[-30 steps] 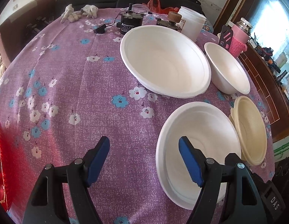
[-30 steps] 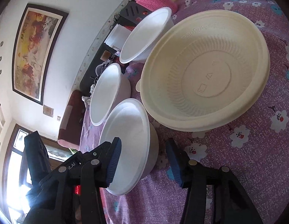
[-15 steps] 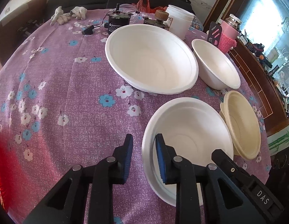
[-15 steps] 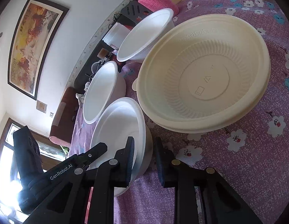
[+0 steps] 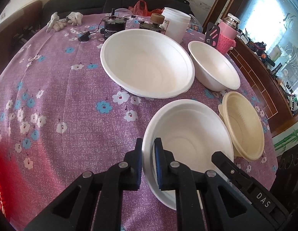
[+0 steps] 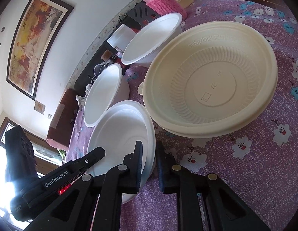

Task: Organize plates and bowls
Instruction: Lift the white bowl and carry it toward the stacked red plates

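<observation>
While 3 other bowls wait further in on the table [image 5: 52,88], the left gripper [image 5: 148,154] and right gripper [image 6: 149,159] have just been closing and now pinch opposite rims of the near white bowl [image 5: 189,134] by the table's edge, probably to lift it level for stacking.

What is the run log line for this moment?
left gripper: shut on near bowl rim | right gripper: shut on same bowl, opposite rim | jaws just closed | bowl on table
</observation>
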### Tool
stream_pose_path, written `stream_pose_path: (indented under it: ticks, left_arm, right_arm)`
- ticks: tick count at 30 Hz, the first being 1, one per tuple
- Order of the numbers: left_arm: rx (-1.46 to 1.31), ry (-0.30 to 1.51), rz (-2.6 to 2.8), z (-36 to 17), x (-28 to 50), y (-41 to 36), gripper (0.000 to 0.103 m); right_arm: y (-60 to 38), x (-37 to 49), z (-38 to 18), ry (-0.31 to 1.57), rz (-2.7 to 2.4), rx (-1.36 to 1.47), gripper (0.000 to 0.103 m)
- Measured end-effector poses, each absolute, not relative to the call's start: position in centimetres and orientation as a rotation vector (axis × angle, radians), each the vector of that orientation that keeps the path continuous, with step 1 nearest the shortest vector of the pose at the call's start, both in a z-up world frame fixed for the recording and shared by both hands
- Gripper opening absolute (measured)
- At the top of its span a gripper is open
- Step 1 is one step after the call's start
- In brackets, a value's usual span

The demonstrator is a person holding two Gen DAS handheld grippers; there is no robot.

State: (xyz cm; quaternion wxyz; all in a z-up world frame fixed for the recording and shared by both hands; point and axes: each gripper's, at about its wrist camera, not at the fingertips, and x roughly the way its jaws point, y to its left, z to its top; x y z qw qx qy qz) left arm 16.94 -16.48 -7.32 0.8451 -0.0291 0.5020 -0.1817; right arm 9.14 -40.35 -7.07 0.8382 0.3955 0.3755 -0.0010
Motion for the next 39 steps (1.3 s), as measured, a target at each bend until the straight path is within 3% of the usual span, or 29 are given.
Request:
stream_pose_path:
  ticks: [23,39]
  left_arm:
    - [-0.037,1.028,-0.35,-6.3,15.6,-15.7,0.011]
    - [-0.091,0.919,-0.216,-1.8,11.7,-6.4,0.011]
  right_arm:
    - [-39.5,8.7,-6.3,0.782,0.017,0.807,0.013]
    - [-31.0,8.4,-2.1,0.741,0.14,0.684,0.012]
